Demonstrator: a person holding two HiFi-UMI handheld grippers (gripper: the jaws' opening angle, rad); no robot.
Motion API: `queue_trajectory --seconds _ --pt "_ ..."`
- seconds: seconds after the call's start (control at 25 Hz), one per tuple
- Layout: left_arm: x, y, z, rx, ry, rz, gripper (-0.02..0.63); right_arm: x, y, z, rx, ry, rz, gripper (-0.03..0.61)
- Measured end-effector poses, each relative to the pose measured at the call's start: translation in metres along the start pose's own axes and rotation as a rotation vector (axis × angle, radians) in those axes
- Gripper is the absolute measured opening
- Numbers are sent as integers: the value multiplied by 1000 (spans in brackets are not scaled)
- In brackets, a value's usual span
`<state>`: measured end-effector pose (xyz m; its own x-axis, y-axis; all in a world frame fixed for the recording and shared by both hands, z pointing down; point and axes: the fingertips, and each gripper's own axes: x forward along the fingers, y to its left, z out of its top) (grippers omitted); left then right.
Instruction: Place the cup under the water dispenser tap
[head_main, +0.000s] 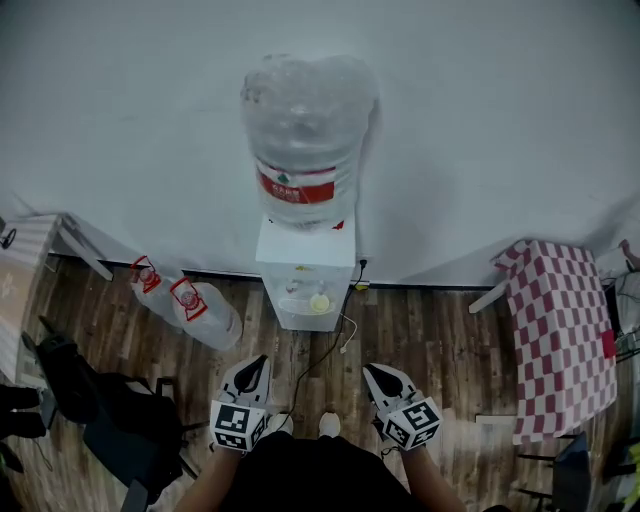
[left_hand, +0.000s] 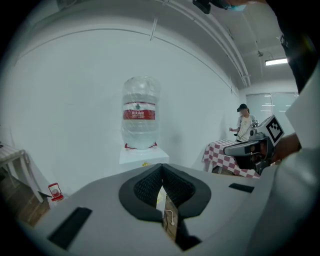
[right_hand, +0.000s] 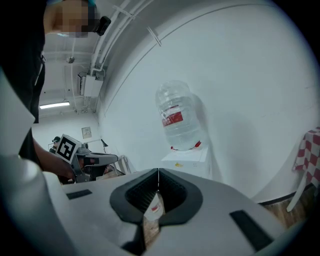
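A white water dispenser (head_main: 305, 270) stands against the wall with a big clear bottle (head_main: 305, 140) on top. In its tap recess sits a small yellowish round thing (head_main: 320, 302); I cannot tell if it is the cup. My left gripper (head_main: 256, 368) and right gripper (head_main: 376, 376) hover over the wooden floor, short of the dispenser and pointing at it. Both are shut with nothing between the jaws. The left gripper (left_hand: 161, 166) faces the dispenser (left_hand: 144, 156) straight on in its own view. In the right gripper view the right gripper (right_hand: 158, 171) faces the dispenser (right_hand: 189, 157).
Two spare water bottles (head_main: 205, 312) with red handles lie on the floor left of the dispenser. A red-and-white checkered table (head_main: 560, 335) stands at the right, dark gear (head_main: 100, 410) at the lower left. A white cable (head_main: 345, 335) trails from the dispenser. A person (left_hand: 243, 122) stands far off.
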<state>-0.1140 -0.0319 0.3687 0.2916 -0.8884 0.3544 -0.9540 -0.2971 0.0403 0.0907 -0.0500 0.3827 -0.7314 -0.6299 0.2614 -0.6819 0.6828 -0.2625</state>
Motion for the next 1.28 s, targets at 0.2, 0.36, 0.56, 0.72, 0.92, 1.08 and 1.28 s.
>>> queue_trajectory --seconds 0.2,0.36,0.56,0.72,0.92,1.08,1.28 --pt "-9 21 6 27 -7 -18 14 3 13 11 -7 -21 -40 21" --pt "-12 29 15 34 -34 -34 14 1 21 22 -9 -51 -72 21" --pt "-11 29 27 53 -67 -68 14 -6 31 33 -16 -83 -101 21" --pt "-9 26 33 45 -79 -93 14 -6 34 35 -32 -77 -107 21" --pt "-5 24 28 38 -63 -101 14 -8 29 33 -27 -74 -125 21" --pt "-2 23 25 36 -51 -107 14 -9 25 34 -14 -81 -135 21" --pt "4 21 24 25 -43 -119 14 -11 19 30 -3 -74 -143 21"
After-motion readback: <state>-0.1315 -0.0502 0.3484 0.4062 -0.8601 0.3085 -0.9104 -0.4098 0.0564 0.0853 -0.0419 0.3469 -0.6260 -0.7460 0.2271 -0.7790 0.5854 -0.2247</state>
